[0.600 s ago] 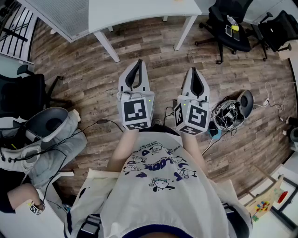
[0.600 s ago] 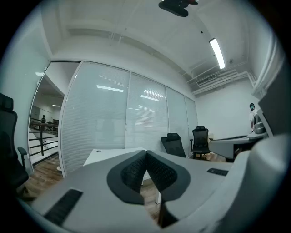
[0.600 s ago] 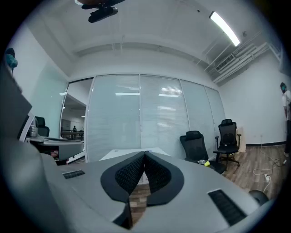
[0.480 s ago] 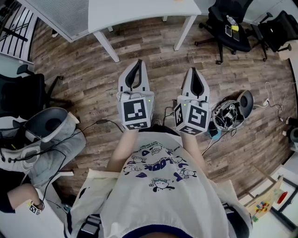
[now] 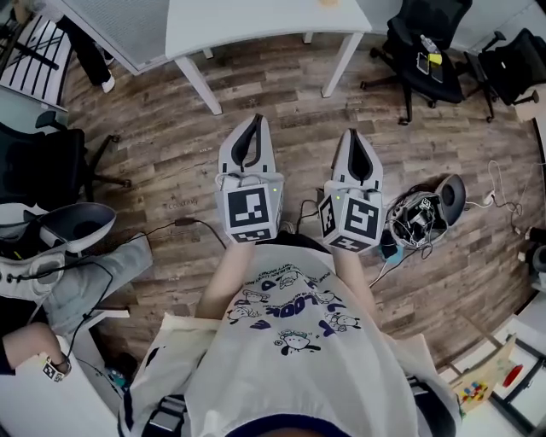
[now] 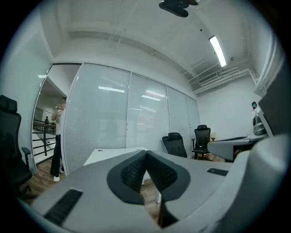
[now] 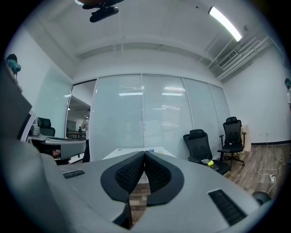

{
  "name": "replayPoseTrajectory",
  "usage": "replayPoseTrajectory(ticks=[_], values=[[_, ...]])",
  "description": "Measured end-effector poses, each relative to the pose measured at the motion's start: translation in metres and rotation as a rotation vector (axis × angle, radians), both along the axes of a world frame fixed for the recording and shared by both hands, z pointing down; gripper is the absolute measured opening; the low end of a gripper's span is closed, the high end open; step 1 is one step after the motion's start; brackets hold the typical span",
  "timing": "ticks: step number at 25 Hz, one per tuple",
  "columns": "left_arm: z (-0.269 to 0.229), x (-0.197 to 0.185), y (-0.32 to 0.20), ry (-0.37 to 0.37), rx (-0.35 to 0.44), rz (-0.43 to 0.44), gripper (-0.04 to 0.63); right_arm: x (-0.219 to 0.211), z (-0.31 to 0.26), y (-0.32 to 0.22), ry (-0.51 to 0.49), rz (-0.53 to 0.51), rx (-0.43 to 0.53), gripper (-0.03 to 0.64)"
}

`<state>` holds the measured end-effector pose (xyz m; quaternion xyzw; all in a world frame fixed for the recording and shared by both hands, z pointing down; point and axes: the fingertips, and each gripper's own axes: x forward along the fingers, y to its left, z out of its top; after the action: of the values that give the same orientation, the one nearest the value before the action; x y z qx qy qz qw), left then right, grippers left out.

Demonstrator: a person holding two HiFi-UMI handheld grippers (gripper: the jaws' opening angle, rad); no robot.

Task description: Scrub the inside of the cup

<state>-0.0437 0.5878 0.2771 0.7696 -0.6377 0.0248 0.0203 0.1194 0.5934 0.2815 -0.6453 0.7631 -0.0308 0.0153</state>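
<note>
Left tool (image 5: 253, 118) and right tool (image 5: 353, 133) were both fully closed with nothing between the pads. They were held level, side by side over the wood floor (image 5: 162, 154), pointing toward the white desk (image 5: 256, 21). The cup wasn't visible in any view, and the small items on the desk were too tiny to identify. Not started, I'd say. The cup is probably rigid, light and slick-walled, possibly breakable. Pinch it over the rim or by a handle, with moderate force.
</note>
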Motion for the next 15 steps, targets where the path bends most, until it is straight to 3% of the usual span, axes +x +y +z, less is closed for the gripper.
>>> replayPoseTrajectory(ticks=[15], values=[[0.018, -0.009, -0.005, -0.004, -0.037, -0.011, 0.029, 0.005, 0.022, -0.005, -0.011, 0.001, -0.054, -0.003]])
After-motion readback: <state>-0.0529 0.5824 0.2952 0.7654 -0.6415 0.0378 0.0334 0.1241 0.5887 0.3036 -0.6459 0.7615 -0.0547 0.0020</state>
